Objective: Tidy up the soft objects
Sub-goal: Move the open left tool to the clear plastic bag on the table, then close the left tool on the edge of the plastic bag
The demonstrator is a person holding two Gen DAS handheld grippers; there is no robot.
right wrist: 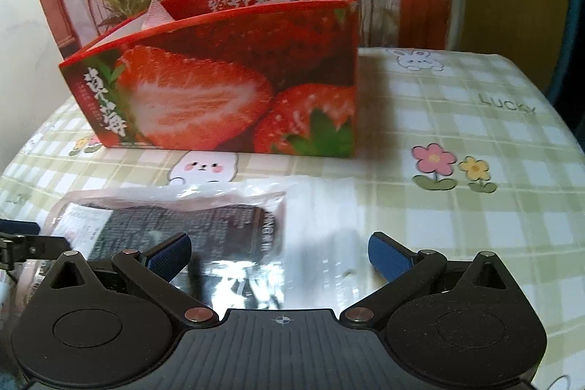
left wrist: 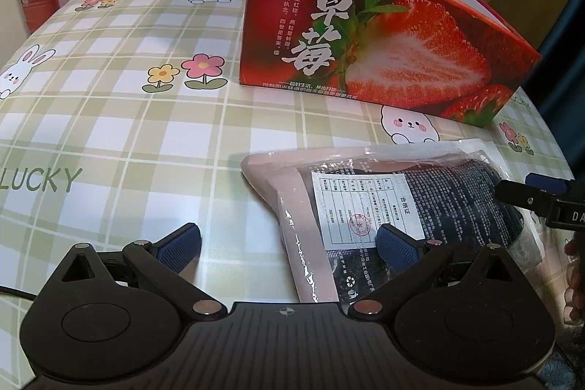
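The left gripper (left wrist: 289, 243) is spread wide, its 2 blue pads far apart, and it holds nothing. One pad (left wrist: 396, 245) sits over the near edge of a flat plastic bag (left wrist: 395, 207) with dark cloth and a white paper slip inside; I cannot tell if it touches the bag. The other pad is off to the side over the bare tablecloth (left wrist: 109, 134), which is green and white squares with bunnies, flowers and the word LUCKY. Just past the bag, farther ahead of this gripper, stands a red strawberry box (left wrist: 365, 35) with an open top. The tip of the other gripper pokes in at the far edge of the bag. The right gripper (right wrist: 279, 258) is also spread wide and holds nothing. The same bag (right wrist: 204, 225) lies right under and ahead of it, flat on the cloth (right wrist: 475, 207), with shiny clear plastic between the 2 pads. The strawberry box (right wrist: 226, 86) stands just behind the bag, straight ahead. The view from this gripper is a bit blurry.
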